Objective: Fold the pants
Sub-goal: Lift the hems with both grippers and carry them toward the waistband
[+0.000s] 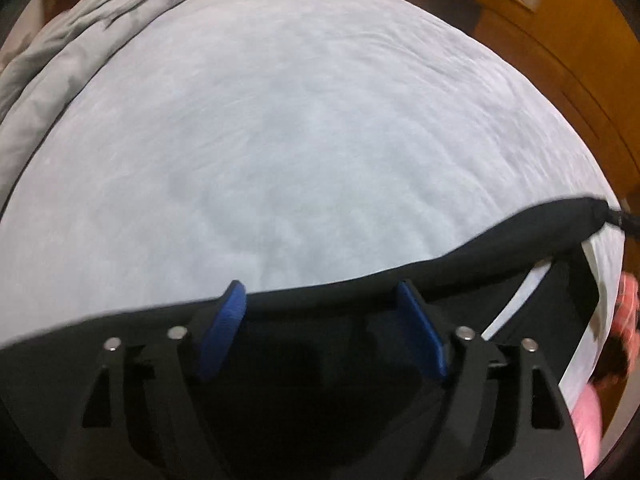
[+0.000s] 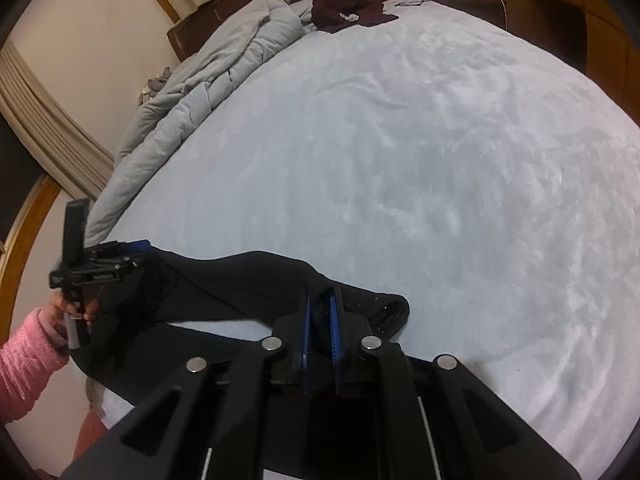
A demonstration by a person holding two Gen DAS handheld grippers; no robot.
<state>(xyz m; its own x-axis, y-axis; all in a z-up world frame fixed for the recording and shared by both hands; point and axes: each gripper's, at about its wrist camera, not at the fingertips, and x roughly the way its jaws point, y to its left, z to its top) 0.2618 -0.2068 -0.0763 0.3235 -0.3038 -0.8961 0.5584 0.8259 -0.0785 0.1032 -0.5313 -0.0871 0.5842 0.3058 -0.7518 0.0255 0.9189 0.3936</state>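
Black pants lie stretched in a long folded band across the bed's near edge

Open bed ahead, clutter at its edges

The pale bed lies bare mid-frame; a bunched grey duvet blocks the upper left, dark red cloth the top.

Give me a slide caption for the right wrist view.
Right gripper pinches the black pants on a pale blue bed; left gripper is at the far end.
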